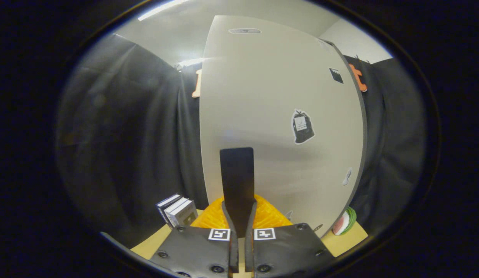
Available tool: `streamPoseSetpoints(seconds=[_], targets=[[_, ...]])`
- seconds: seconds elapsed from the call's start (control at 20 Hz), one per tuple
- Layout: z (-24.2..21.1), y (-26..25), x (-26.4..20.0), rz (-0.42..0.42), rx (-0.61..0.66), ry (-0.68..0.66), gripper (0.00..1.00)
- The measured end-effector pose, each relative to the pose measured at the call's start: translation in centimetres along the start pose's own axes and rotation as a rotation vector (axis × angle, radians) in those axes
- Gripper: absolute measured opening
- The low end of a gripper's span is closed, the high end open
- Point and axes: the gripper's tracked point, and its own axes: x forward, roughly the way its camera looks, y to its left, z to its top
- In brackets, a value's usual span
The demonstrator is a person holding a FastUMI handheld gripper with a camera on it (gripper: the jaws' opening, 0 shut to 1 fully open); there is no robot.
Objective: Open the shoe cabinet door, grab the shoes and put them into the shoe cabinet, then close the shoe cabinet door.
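With the two fingers drawn close together, our hand-held gripper pinches a dark flat strip that stands upright against the pale shoe cabinet door, and we take this strip for the door's handle, though we cannot tell for sure. The door rises just ahead of us and carries a few stickers, one of them a black bag shape. At its foot on the table we see an orange ribbed object, boxes to one side and a watermelon-patterned thing to the other.
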Motion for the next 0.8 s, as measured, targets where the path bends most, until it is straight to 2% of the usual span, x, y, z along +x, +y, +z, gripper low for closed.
streamPoseSetpoints(seconds=[0.35,0.8], targets=[[0.1,-3.8,-6.2,0.14,-0.025,0.006,0.08],[0.5,-10.3,-11.3,0.138,-0.023,0.019,0.08]])
